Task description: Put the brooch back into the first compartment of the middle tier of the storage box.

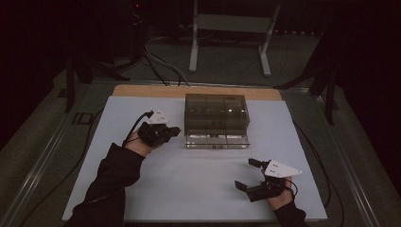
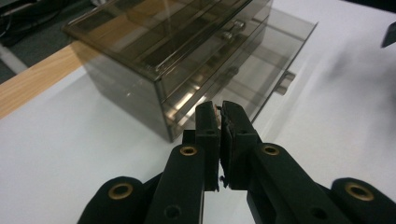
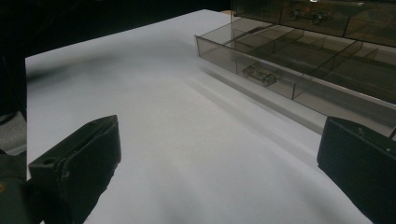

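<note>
Just one smoked drawer box (image 1: 216,113), bottom drawer (image 1: 216,140) pulled out. Two grippers: left (image 1: 174,132) pinched shut beside box, right (image 1: 247,173) wide, near right.

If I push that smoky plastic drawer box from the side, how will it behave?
The drawer box looks like thin, rigid clear plastic, so probably light and apt to slide on the smooth white table. Its bottom drawer stands pulled out, so it may shift or rattle. Likely brittle.

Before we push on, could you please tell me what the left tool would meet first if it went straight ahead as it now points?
Most likely the drawer box: the shut left tool points at its near corner. The gap between them is hard to judge.
</note>
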Demonstrator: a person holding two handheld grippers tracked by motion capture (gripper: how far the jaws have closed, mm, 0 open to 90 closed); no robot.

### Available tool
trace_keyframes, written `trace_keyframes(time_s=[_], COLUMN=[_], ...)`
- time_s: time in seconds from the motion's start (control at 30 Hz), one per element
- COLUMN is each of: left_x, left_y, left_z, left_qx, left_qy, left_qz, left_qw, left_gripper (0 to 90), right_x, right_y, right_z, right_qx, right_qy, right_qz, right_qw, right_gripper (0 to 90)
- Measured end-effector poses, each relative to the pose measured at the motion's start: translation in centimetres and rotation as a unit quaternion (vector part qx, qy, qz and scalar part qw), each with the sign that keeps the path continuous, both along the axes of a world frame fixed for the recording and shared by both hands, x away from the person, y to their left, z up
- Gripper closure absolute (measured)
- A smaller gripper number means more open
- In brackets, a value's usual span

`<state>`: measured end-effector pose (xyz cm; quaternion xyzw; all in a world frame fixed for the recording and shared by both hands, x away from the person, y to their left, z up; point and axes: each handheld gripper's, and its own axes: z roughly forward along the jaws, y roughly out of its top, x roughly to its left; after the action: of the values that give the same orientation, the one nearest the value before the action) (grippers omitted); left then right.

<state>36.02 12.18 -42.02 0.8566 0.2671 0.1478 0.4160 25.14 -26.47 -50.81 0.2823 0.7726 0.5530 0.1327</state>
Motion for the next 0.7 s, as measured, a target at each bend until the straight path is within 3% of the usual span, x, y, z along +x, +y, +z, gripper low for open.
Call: trace_keyframes(time_s=[0.7], left_x=[0.5], left_y=[-2.7], left_z=[0.6], left_qx=[-0.012], left_qy=[0.0], left_qz=[-0.022], left_qw=[0.9997], left_gripper=[87.4], right_x=[0.0], right_y=[0.0], right_z=[0.0], right_qx=[0.002], right_qy=[0.002], right_qz=[0.0], right_qw=[1.0], right_gripper=[0.0])
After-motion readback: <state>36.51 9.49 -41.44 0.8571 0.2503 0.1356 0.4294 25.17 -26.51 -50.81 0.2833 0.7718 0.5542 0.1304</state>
